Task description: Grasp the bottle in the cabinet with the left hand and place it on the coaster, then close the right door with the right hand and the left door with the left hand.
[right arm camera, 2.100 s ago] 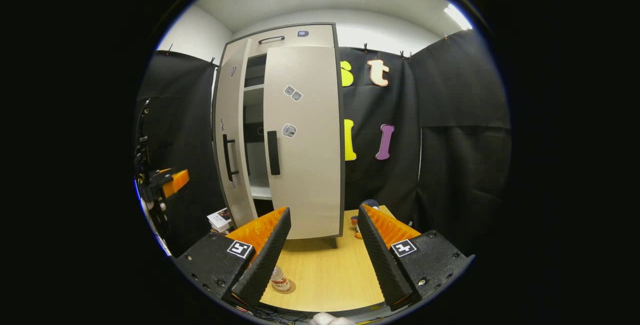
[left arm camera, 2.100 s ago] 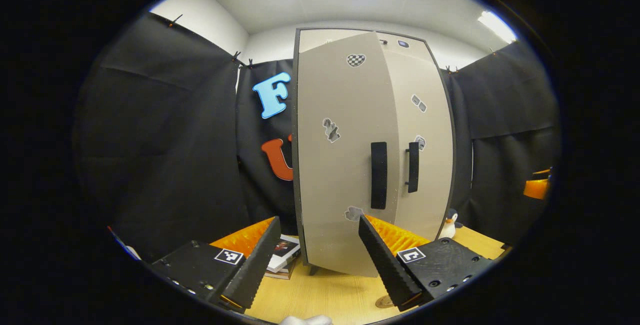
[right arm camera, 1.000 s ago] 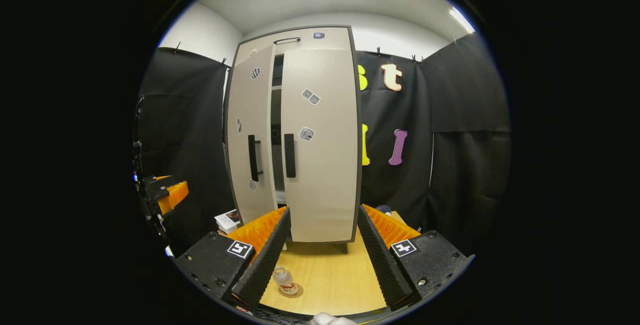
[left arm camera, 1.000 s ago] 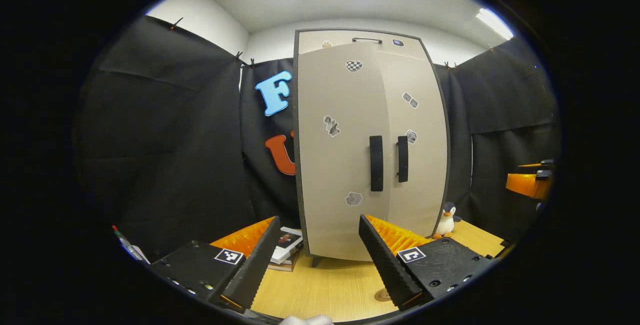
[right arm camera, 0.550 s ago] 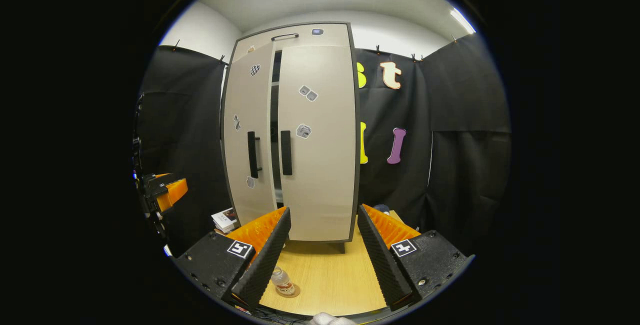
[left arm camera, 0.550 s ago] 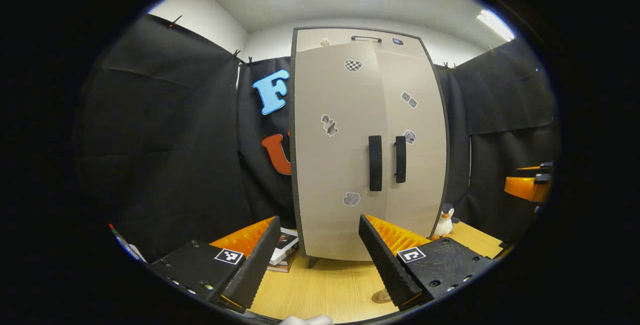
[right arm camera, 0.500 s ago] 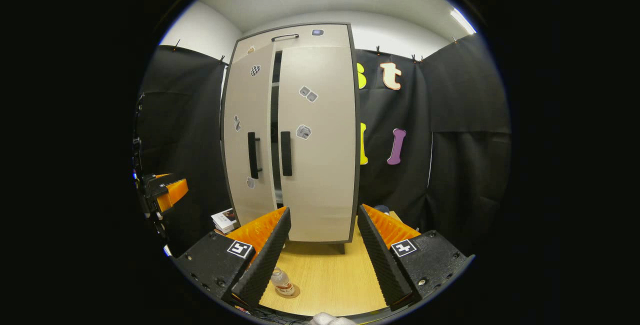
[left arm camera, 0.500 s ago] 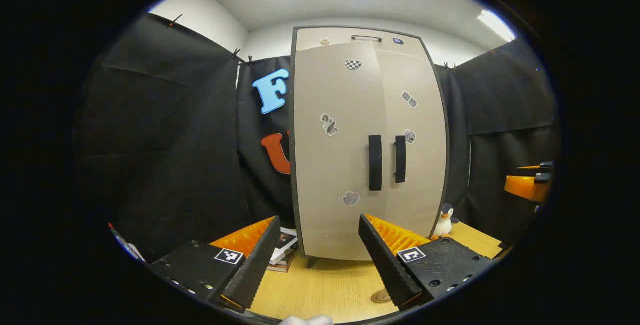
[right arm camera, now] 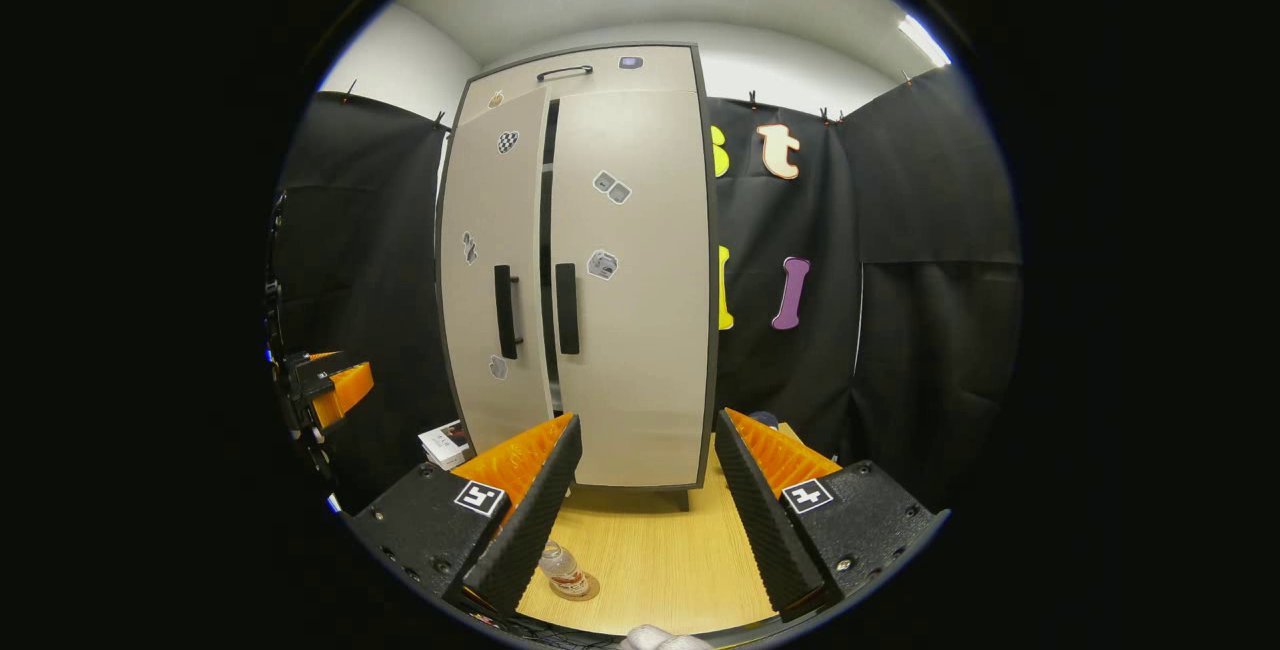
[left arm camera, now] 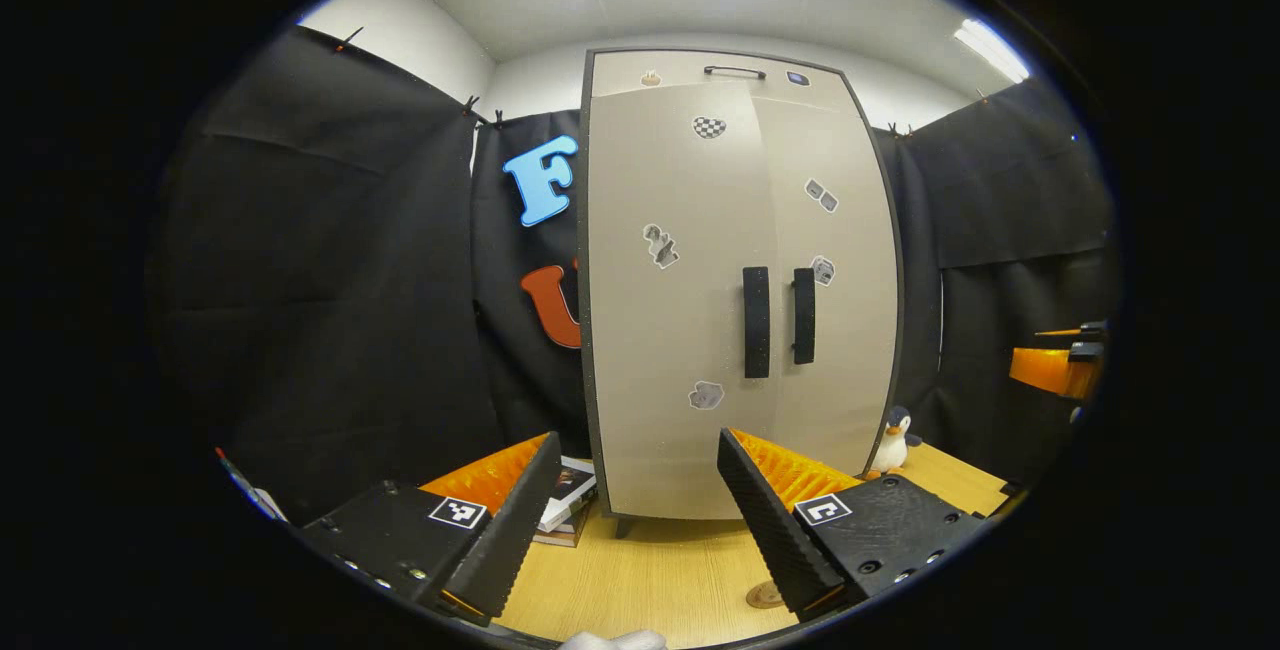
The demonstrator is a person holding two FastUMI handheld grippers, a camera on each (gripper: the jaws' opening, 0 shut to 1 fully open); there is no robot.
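The beige cabinet (left arm camera: 735, 280) stands at the back of the wooden table (left arm camera: 650, 570). In the right gripper view a thin dark slit shows between its left door (right arm camera: 495, 270) and right door (right arm camera: 630, 280). The clear bottle (right arm camera: 563, 568) stands on the round coaster (right arm camera: 588, 587) near the table's front; the coaster (left arm camera: 762, 595) also peeks out beside my left gripper's finger. My left gripper (left arm camera: 635, 520) is open and holds nothing, well short of the doors. My right gripper (right arm camera: 645, 515) is open too, back from the cabinet. The other gripper (right arm camera: 335, 385) hangs at the left.
A stack of books (left arm camera: 565, 500) lies by the cabinet's left foot. A small penguin toy (left arm camera: 890, 440) stands at its right. Black cloth walls close in on both sides. A gripper (left arm camera: 1055, 365) hangs at the far right of the left gripper view.
The left door has swung almost shut from its half-open stand, and the right door has settled flush. My left gripper has drawn back a little from the cabinet.
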